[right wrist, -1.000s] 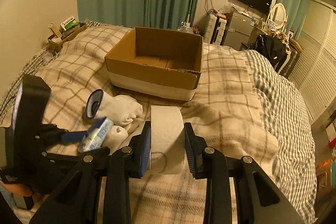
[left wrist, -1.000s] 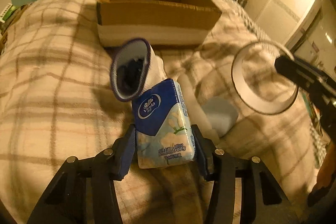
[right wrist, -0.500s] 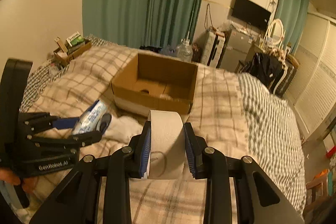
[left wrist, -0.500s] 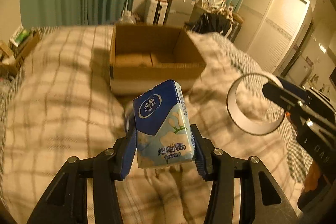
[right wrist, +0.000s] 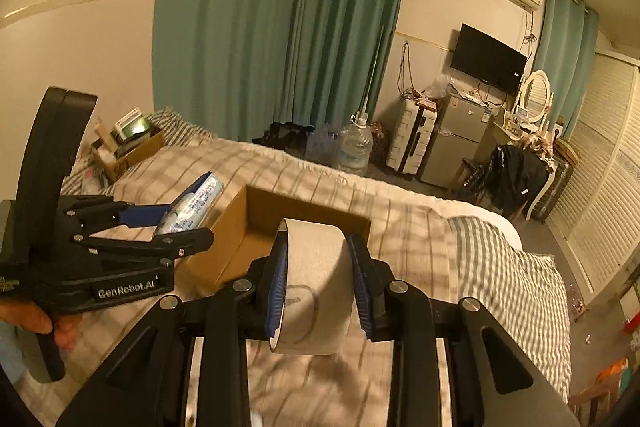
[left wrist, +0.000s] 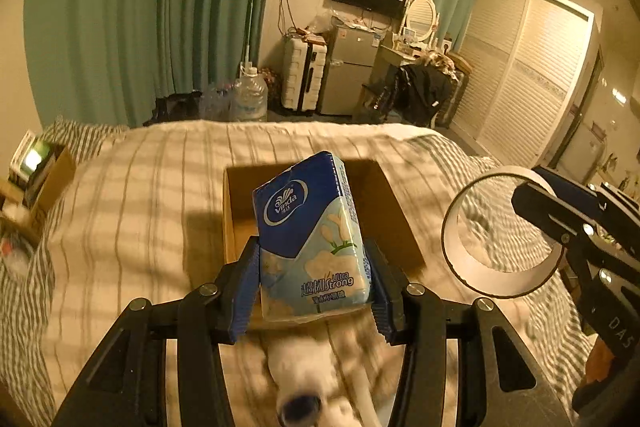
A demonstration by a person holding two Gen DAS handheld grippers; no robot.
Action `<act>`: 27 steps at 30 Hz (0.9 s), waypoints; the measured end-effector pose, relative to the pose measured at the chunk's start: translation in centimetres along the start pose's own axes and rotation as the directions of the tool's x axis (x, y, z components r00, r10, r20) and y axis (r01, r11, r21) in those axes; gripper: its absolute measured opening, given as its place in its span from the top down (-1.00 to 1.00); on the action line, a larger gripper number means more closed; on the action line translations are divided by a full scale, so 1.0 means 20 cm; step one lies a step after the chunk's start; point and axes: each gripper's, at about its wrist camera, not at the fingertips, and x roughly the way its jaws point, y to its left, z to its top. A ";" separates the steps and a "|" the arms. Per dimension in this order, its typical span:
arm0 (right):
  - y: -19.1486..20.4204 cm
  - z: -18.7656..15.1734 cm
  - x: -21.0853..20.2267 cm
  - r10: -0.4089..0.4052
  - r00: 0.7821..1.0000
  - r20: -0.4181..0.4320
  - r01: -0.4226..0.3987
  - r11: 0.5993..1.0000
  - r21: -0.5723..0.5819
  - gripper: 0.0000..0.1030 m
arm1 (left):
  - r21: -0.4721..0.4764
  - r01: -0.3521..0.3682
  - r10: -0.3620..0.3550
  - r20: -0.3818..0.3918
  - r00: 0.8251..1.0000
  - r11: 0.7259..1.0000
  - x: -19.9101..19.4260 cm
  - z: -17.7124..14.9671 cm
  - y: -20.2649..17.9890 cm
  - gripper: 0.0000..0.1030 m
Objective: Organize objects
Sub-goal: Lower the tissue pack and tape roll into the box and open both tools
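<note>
My left gripper [left wrist: 312, 291] is shut on a blue Vinda tissue pack [left wrist: 310, 235] and holds it up in front of the open cardboard box [left wrist: 400, 223] on the bed. My right gripper [right wrist: 318, 287] is shut on a white tape roll [right wrist: 314, 287], lifted above the blanket near the box [right wrist: 236, 231]. In the left wrist view the tape roll [left wrist: 502, 233] hangs at the right in the right gripper [left wrist: 548, 223]. In the right wrist view the left gripper [right wrist: 176, 223] with the tissue pack [right wrist: 192, 203] is at the left. White socks [left wrist: 316, 387] lie blurred below the left gripper.
The bed has a checked blanket [left wrist: 128, 219] and a striped sheet [right wrist: 516, 291]. A small box of clutter [right wrist: 128, 143] sits at the bed's left side. Beyond the bed are green curtains [right wrist: 280, 27], a water jug [right wrist: 354, 147], a suitcase and a small fridge [right wrist: 456, 143].
Both grippers have risen and moved forward toward the box with their loads. The socks have dropped to the bottom of the left wrist view. The box now sits right behind the tissue pack.
</note>
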 end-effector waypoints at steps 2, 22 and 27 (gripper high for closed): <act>-0.03 0.06 0.09 0.004 1.000 -0.003 -0.004 1.000 0.004 0.45 | 0.010 -0.007 0.007 0.001 1.000 1.000 0.07 0.06 0.02 0.04; -0.17 -0.03 0.97 0.047 0.990 -0.132 -0.038 0.997 0.072 0.45 | 0.049 -0.021 0.028 -0.137 0.990 0.999 0.77 0.06 0.11 -0.01; -0.22 -0.02 0.86 0.040 0.995 -0.097 -0.029 0.993 0.117 -0.08 | 0.045 -0.010 0.015 -0.123 0.992 0.999 0.73 0.04 0.10 -0.51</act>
